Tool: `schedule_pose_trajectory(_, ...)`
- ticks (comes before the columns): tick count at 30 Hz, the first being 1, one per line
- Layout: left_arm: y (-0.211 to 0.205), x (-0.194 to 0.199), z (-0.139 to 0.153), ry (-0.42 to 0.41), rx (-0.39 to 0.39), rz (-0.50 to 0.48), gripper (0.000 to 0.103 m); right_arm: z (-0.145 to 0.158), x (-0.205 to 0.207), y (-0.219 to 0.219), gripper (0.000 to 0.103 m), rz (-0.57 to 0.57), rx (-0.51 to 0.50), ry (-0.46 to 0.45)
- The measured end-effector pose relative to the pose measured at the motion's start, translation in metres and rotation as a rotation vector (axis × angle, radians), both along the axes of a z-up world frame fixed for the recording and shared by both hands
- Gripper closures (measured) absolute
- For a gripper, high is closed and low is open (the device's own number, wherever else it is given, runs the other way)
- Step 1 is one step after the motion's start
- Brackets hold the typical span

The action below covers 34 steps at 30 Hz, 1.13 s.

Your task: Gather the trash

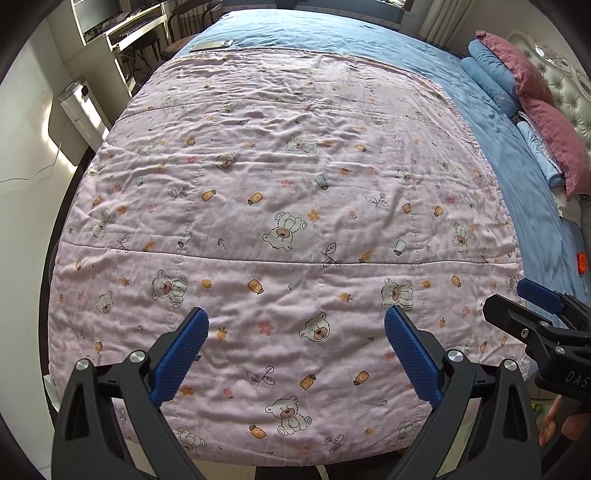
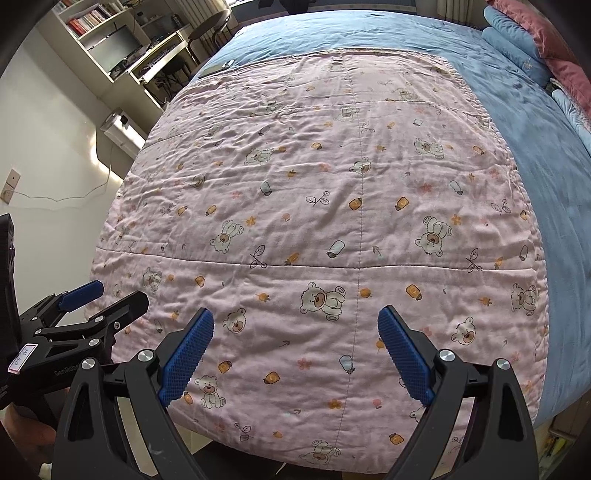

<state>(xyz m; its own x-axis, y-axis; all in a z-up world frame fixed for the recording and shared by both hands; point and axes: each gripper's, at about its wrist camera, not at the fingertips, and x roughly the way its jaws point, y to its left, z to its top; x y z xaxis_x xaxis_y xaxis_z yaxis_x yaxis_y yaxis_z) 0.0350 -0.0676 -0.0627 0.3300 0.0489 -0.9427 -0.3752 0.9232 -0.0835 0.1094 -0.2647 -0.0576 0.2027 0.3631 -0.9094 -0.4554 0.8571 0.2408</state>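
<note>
Both the left gripper [image 1: 295, 325] and right gripper [image 2: 295, 325] hover with fingers spread, holding nothing, above the near end of a pink bear-print quilt [image 1: 280, 192] on the bed [image 1: 332, 37].

Pillows [image 1: 532, 92]: pink and blue, stacked at the headboard; cut off by the right edge in both views.
Flat object [image 1: 212, 45] on the blue sheet [image 1: 332, 33] past the quilt [image 1: 280, 192]: too small to tell what it is.
Orange item [image 1: 582, 262] at the bed's right side: partly cut off, unidentifiable.
Desk and shelves [image 2: 110, 40]: contents blurred; book titles unreadable.
Hand [image 1: 554, 421]: only a sliver shows.
</note>
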Motion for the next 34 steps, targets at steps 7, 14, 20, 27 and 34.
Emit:
schedule_pose_trajectory(7,-0.003,0.002,0.001,-0.004,0.006,-0.012,0.007,-0.002,0.001,0.001,0.016,0.007,0.009,0.012)
schedule_pose_trajectory(14,-0.002,0.003,0.005,-0.017,0.022,0.003,0.007,-0.002,0.005,-0.004,0.016,-0.003,0.015,0.021)
schedule_pose_trajectory(20,-0.006,0.004,0.008,-0.028,0.021,-0.009,0.007,-0.005,0.006,-0.007,0.016,0.001,0.009,0.036)
schedule_pose_trajectory(27,-0.008,0.007,0.008,-0.019,0.001,-0.006,0.007,-0.004,0.006,-0.009,0.016,-0.005,0.015,0.039)
schedule_pose_trajectory(34,-0.008,0.008,0.008,-0.022,-0.007,-0.008,0.007,-0.003,0.009,-0.011,0.016,-0.014,0.019,0.039)
